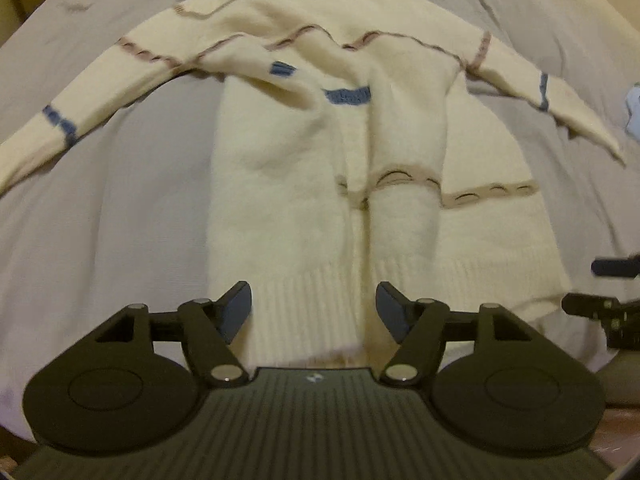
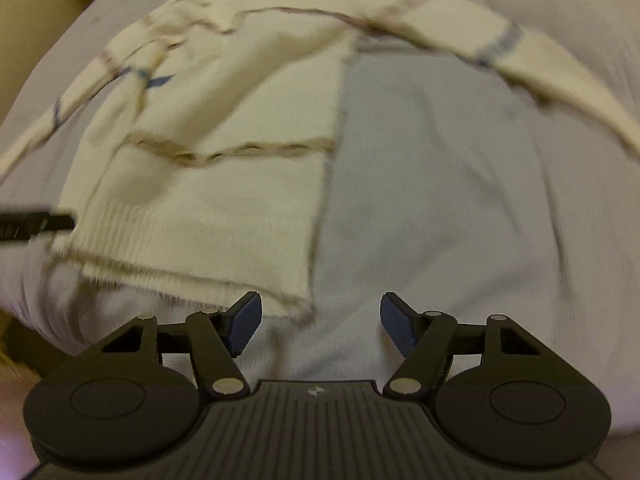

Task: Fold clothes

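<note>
Nearest the left wrist camera, the left gripper (image 1: 314, 312) has its jaws spread wide and grasps nothing; its blue pads (image 1: 236, 310) sit on either side of the ribbed hem of the sweater (image 1: 304, 184). That sweater is cream with tan stripes and short blue bars, and it lies on the grey bedsheet (image 1: 120, 200) with the hem toward the camera and the collar at the far side. Both sleeves are stretched outward, one to the left (image 1: 64, 120) and one to the right (image 1: 536, 92), each with a blue band near the cuff. The body is rumpled, with a long fold running down its middle and the cloth bunched near the chest. At the right edge of this view a small light-blue cloth (image 1: 632, 112) lies on the sheet, and dark parts of the right gripper (image 1: 604, 308) show just beside the hem corner.

From the right wrist view, which is blurred, the right gripper (image 2: 320, 328) is likewise released, jaws apart and holding nothing. The sweater's hem corner (image 2: 296, 304) lies just ahead of its left pad; whether they touch I cannot tell. Bare sheet (image 2: 440, 200) fills the space ahead of the other pad, and the sleeve (image 2: 520, 56) arcs across the far side.
</note>
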